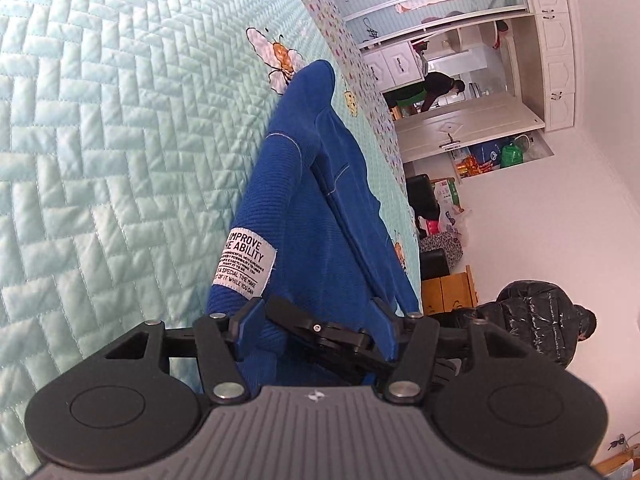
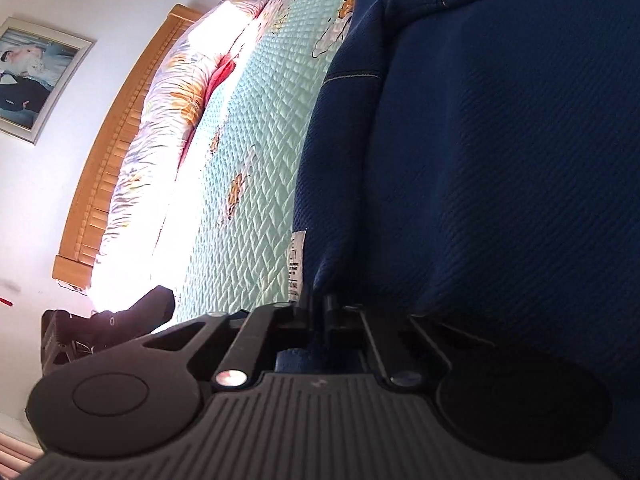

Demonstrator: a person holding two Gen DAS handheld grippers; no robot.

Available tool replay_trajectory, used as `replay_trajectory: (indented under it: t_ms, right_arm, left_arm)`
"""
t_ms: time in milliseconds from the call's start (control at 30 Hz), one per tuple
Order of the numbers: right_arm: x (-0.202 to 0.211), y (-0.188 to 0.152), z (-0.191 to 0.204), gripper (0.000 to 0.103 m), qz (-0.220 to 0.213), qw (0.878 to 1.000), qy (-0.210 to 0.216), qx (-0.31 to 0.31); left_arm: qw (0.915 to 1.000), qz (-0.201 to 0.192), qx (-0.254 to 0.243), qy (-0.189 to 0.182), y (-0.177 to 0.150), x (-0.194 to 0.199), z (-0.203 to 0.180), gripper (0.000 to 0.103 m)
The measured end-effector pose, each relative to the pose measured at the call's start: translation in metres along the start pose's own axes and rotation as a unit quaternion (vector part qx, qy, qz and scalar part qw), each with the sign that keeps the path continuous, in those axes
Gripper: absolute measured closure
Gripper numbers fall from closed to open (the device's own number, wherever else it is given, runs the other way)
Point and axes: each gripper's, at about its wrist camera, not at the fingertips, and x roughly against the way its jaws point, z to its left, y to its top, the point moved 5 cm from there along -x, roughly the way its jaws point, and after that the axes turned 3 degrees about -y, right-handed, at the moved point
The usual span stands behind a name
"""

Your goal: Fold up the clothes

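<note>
A blue sweatshirt with a white printed label lies stretched along the pale green quilted bed. My left gripper stands open at the garment's near end, its blue pads wide apart with cloth between them. The right gripper's black fingers reach in between those pads, across the cloth. In the right wrist view the sweatshirt fills the right side, and my right gripper is shut on its edge, just below the label.
The bed has floral bedding piled against a wooden headboard under a framed picture. Past the bed's edge stand a person in a black puffer jacket, a wooden stool, white cupboards and an open door.
</note>
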Motion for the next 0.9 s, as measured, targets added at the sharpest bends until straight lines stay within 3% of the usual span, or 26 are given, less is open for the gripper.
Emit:
replay_trajectory:
  t_ms: [167, 433, 633, 733, 833, 900]
  right_arm:
    - [0.03, 0.01, 0.002, 0.1, -0.037, 0.999, -0.003, 0.01]
    - [0.016, -0.002, -0.025, 0.1, -0.018, 0.999, -0.034, 0.008]
    - [0.016, -0.001, -0.031, 0.099, -0.009, 1.0, -0.021, 0.006]
    - [0.022, 0.004, -0.04, 0.097, -0.018, 1.0, -0.003, -0.024]
    - [0.039, 0.014, -0.05, 0.084, -0.055, 0.997, 0.013, -0.05]
    - [0.046, 0.028, -0.054, 0.066, -0.078, 0.994, 0.03, -0.071]
  left_arm:
    - [1.0, 0.001, -0.009, 0.0, -0.002, -0.004, -0.005, 0.041]
    - [0.9989, 0.023, -0.033, -0.024, -0.01, -0.035, -0.03, 0.039]
    - [0.9986, 0.049, 0.009, -0.016, -0.024, -0.069, -0.006, 0.037]
    - [0.9981, 0.049, 0.03, -0.02, -0.025, -0.068, 0.009, 0.039]
    - [0.9978, 0.051, 0.03, -0.03, -0.026, -0.066, 0.014, 0.039]
    - [0.9978, 0.057, 0.02, -0.028, -0.026, -0.067, 0.014, 0.039]
